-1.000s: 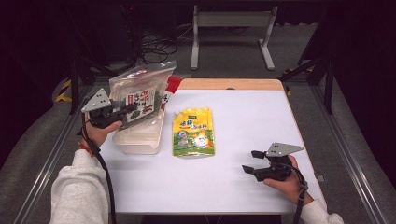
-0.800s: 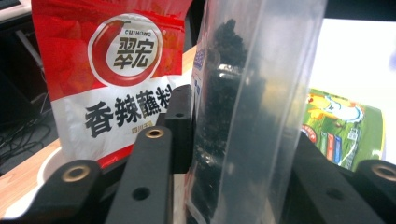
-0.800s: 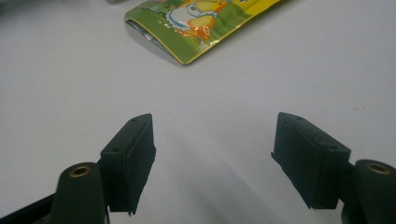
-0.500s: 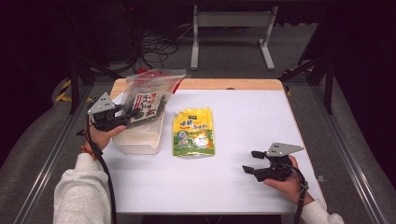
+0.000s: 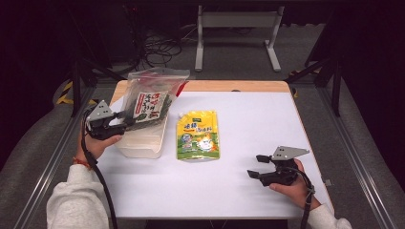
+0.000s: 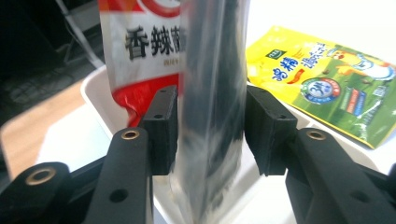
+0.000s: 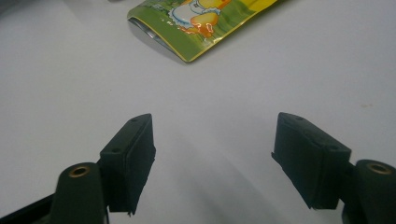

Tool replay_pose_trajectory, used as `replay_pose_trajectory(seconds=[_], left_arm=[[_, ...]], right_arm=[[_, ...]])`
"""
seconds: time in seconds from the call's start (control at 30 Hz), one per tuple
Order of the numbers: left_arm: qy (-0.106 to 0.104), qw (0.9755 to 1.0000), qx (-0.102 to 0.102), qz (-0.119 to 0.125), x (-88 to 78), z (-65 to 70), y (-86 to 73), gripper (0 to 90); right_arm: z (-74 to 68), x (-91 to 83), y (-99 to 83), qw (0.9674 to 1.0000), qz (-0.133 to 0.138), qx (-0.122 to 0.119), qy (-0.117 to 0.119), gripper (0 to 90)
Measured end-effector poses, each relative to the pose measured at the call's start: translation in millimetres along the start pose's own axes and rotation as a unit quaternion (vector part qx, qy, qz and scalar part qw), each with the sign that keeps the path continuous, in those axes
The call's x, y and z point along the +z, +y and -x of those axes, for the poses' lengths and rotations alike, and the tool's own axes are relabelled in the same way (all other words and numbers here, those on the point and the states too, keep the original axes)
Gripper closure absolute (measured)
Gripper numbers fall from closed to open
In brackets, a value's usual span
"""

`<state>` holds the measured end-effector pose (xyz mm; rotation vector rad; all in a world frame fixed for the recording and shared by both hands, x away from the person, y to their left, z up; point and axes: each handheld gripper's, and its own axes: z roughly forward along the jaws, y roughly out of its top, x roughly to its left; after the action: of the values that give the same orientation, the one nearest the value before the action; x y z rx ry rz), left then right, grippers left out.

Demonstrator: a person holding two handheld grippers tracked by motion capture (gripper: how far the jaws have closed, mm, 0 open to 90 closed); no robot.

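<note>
While the white table (image 5: 229,191) carries everything, order by size runs: table, translucent bin (image 5: 143,140), clear zip bag (image 5: 152,100), yellow-green pouch (image 5: 198,136), then the two grippers.

Bin: sits at the table's left side, just beside the pouch. Judged to be the collecting container, since the bag is being lowered into it.

Clear zip bag: stands upright over the bin, bottom edge inside the rim, top leaning slightly toward the far edge. It holds a dark snack pack with a red-and-white label. In the left gripper view the label reads 香辣 in bold dark characters; the third character is cut off, and the small print below is too blurred to read.

Pouch: lies flat near the table's centre, well apart from both grippers, likely next in line for the bin. Large characters in blue-green on yellow, a cartoon chicken and a round blue badge; I cannot read the writing reliably.

Left gripper (image 5: 125,116): jaws have just been opening, with the bag between them; pads (image 6: 161,126) stand beside the film with slight gaps, so the pinch appears released. Judgement: bag is being let go into the bin.

Right gripper (image 5: 256,166): jaws spread, nothing between them, resting low near the table's right front, waiting.
</note>
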<state>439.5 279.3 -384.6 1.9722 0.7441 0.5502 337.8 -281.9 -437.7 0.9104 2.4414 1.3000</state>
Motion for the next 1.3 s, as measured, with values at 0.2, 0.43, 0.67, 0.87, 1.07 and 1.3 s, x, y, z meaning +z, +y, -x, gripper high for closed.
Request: replay_pose_trajectory(seconds=[0.2,0.43,0.67,0.87,1.07,1.3], left_arm=[[-0.014,0.9998,-0.006,0.013,-4.6,-3.4,-11.5,60.9],[0.009,0.9987,0.020,-0.046,-4.1,-1.4,-17.9,61.1],[0.028,0.9995,0.014,-0.009,-1.5,-3.6,-17.9,72.0],[0.032,0.9993,0.020,-0.004,7.2,-2.9,-20.7,73.7],[0.033,0.9989,0.028,-0.018,10.0,-2.3,-24.4,76.6],[0.048,0.9969,0.045,-0.043,9.0,2.5,-22.2,79.4]], right_arm=[[1.9,0.3,-0.6,1.0000,0.002,0.007,0.002,29.1],[0.4,1.2,-0.2,1.0000,-0.002,0.003,0.009,29.0],[0.3,1.3,-0.1,0.9999,-0.001,0.002,0.015,29.0],[-1.2,4.4,-0.4,0.9997,-0.007,0.002,0.022,29.0],[-0.3,5.3,-0.9,0.9996,-0.010,0.004,0.025,28.7],[0.7,6.6,-1.8,0.9995,-0.015,0.006,0.027,28.2]])
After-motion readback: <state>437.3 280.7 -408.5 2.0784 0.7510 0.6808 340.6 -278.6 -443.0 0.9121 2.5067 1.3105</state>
